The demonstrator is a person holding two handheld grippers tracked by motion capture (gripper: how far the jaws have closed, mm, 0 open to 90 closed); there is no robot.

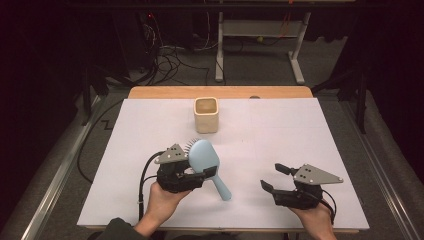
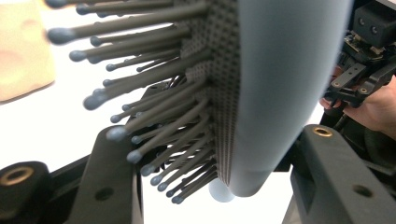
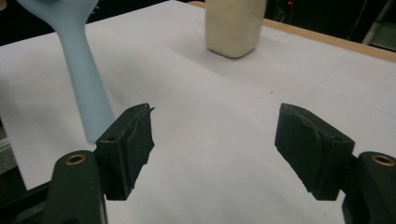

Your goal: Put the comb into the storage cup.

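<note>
The light-blue hairbrush (image 1: pixel 204 159) is held clamped at its head by the left gripper (image 1: pixel 200 176), just above the white table sheet (image 1: pixel 280 130), handle slanting down toward the person. The right gripper (image 1: pixel 272 178) is seen with jaws spread wide and empty, well apart from the brush. A cream square cup (image 1: pixel 206 114) is noted standing upright beyond the brush.

A wooden table (image 1: pixel 150 92) bears a white sheet (image 1: pixel 280 135) and a beige cup (image 1: pixel 206 115).

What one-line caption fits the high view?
Left gripper clamps a light blue hairbrush by its head, right gripper open and empty, cream cup behind.
</note>
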